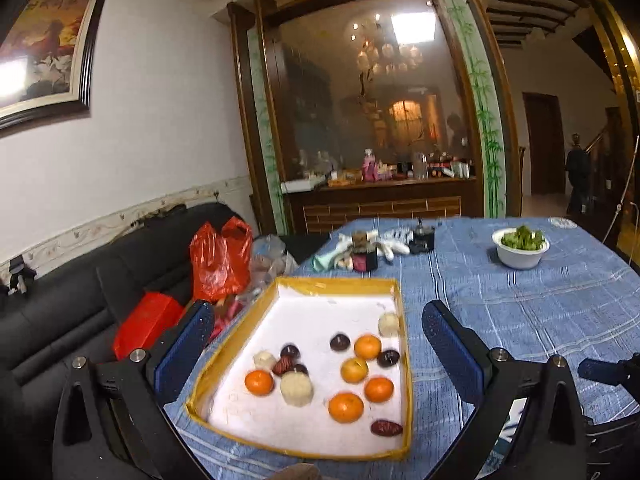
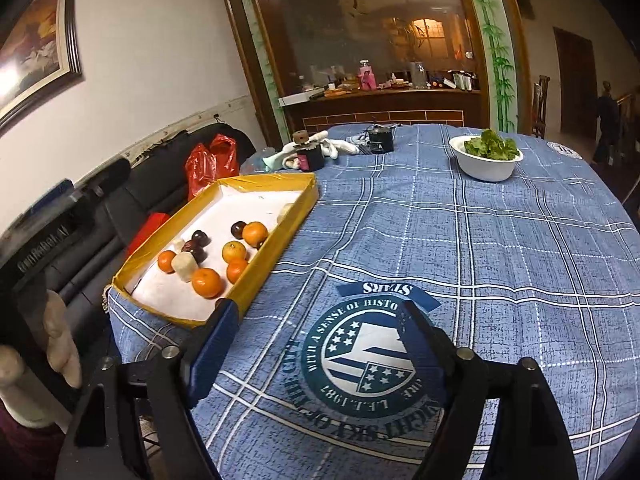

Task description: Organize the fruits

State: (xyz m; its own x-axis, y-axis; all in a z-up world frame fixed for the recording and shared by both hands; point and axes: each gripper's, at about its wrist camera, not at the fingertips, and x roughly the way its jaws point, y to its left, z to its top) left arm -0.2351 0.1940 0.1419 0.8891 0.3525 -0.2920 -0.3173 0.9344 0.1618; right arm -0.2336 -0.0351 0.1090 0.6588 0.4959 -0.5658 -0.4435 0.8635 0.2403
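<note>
Fruits sit loose in the yellow-rimmed tray, lower centre of the left wrist view, right between the left gripper fingers, spread wide and empty. Right gripper, also spread and empty, hangs over bare blue tablecloth; the tray lies up-left of it, long axis running away. Left looks nearer.

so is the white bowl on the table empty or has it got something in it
Not empty. The white bowl holds leafy greens heaped above its rim in both views; it stands upright on the blue tablecloth.
</note>
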